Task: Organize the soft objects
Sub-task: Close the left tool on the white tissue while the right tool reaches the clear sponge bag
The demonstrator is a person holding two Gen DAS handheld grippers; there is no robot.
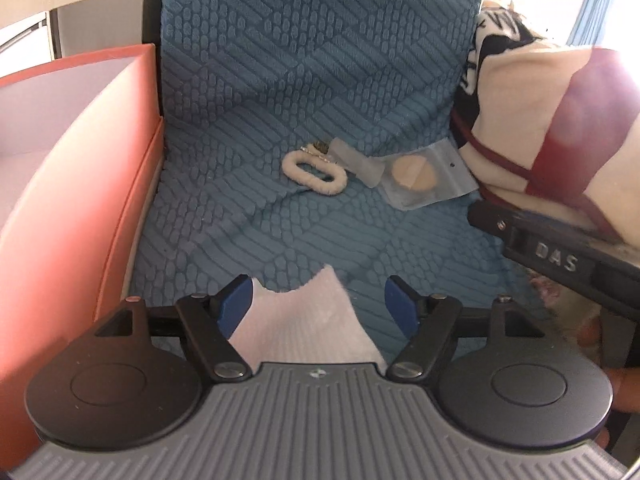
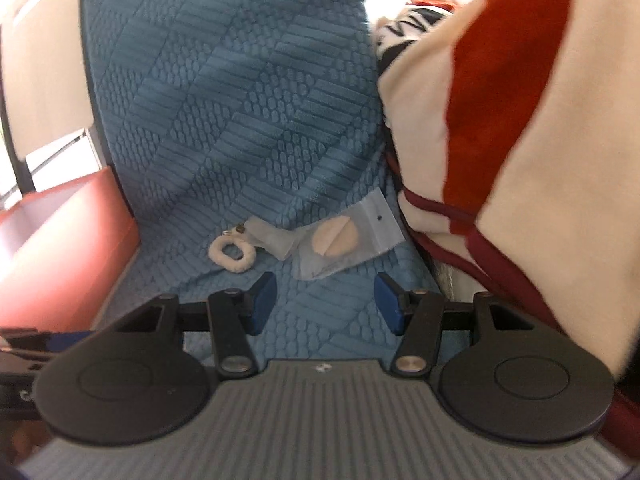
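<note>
1. A blue textured cover [image 1: 304,92] spreads over the seat and up its back; every other thing here is placed against it.
2. A cream blanket with dark red bands [image 1: 532,120] is heaped at the cover's right edge, with a black-and-white printed cloth [image 1: 486,46] just behind it. In the right wrist view this blanket [image 2: 520,128] fills the right side.
3. An orange-red box [image 1: 84,184] stands against the cover's left edge, open at the top, its inside pale.
4. The left gripper [image 1: 319,302] hangs low over the near part of the cover. Its blue-padded fingers [image 1: 236,304] stand wide apart. A white cloth [image 1: 308,320] lies between them; it touches the left pad, the right pad is clear of it, and I cannot tell whether it rests on the cover or is lifted.
5. The right gripper [image 2: 325,302] is over the cover near the blanket, its fingers [image 2: 262,300] about half apart with only the cover showing between them. From the left wrist view its black body [image 1: 560,256] comes in at the right, beside the blanket.
6. A clear zip bag holding a round beige pad [image 1: 416,178] lies on the cover where seat meets back, just beside the blanket. In the right wrist view the bag [image 2: 344,236] lies just ahead of the fingers.
7. A smaller frosted packet [image 1: 354,158] lies on the cover touching the zip bag's left side.
8. A cream fluffy scrunchie [image 1: 314,172] lies on the cover just left of that packet, with a small metallic trinket [image 1: 318,147] at its far edge.
</note>
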